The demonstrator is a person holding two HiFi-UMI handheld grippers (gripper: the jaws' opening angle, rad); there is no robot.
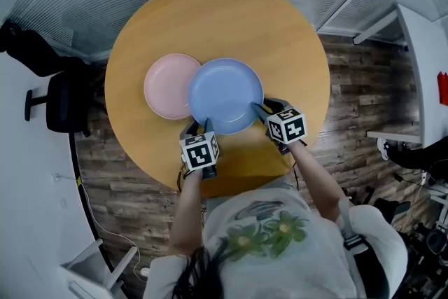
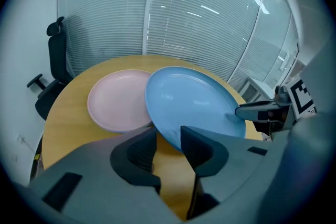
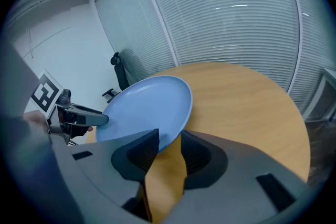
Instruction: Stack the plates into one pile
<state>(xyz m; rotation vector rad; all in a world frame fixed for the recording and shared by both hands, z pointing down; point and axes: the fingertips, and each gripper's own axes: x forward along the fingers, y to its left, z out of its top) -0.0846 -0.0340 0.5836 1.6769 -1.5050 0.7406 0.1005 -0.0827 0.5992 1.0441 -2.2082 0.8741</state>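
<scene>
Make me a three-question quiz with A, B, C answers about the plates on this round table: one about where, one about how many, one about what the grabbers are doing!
1. Where is the blue plate compared with the pink plate?
A. Underneath it
B. Far across the table
C. Overlapping its right edge

2. How many plates are there?
A. One
B. Two
C. Four

3. What are the left gripper and right gripper doing?
A. Both grip the blue plate's rim
B. Both hang empty
C. Both hold the pink plate

Answers:
1. C: in the head view the blue rim covers the pink plate's right side.
2. B: the table holds only one pink and one blue plate.
3. A: each gripper view shows the blue rim between its fingers.
</scene>
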